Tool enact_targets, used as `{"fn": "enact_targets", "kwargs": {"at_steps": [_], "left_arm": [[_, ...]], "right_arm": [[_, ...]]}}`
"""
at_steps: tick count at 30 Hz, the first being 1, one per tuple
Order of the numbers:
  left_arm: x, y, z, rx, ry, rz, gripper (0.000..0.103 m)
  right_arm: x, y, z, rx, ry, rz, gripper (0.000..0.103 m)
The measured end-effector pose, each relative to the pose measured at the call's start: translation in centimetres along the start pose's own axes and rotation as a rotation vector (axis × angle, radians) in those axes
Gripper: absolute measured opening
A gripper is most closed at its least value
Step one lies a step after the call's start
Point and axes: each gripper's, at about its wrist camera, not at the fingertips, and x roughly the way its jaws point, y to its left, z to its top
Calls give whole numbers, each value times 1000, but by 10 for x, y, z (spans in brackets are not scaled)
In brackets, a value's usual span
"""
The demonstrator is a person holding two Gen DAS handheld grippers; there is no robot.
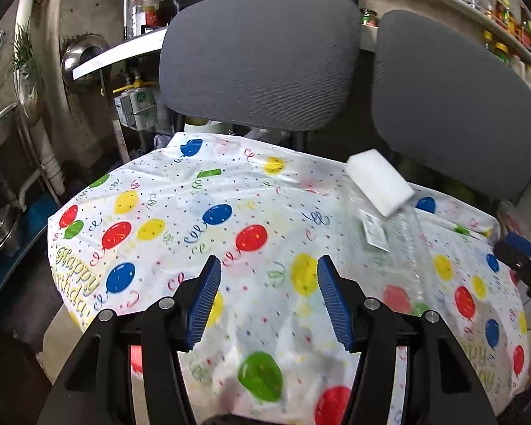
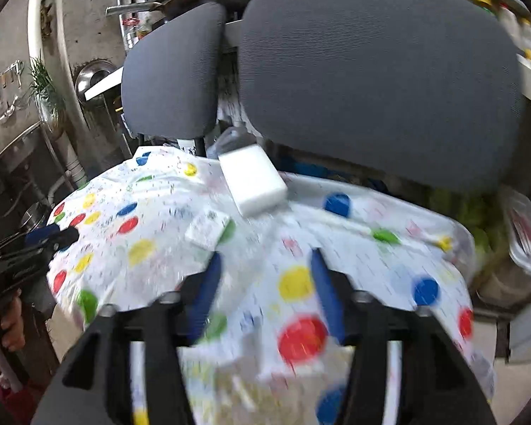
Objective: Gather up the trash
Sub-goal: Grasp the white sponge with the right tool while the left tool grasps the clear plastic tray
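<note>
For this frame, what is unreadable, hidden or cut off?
- Small label, left view: print too small; motion-blurred in right view.
- Clear wrapper, left view: outline unclear against tablecloth.
- Sponge, right view: whether it rests on the table, blurred.
- Right gripper, left view: cut by frame edge.

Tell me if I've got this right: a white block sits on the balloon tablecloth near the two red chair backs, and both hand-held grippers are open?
Nearly. The chair backs are dark grey, as the left wrist view shows. The white block does sit on the balloon tablecloth, and the left hand-held gripper and right hand-held gripper are open.
</note>
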Motion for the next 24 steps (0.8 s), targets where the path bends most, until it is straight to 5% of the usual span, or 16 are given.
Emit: {"fn": "enact_targets", "kwargs": {"at_steps": [12, 24], "left_arm": [[80, -15, 43, 41, 42, -13, 67], [123, -11, 57, 31, 81, -1, 67]], "right_arm": [[118, 3, 49, -59, 75, 10, 85], [173, 5, 59, -136, 154, -14, 88]]}}
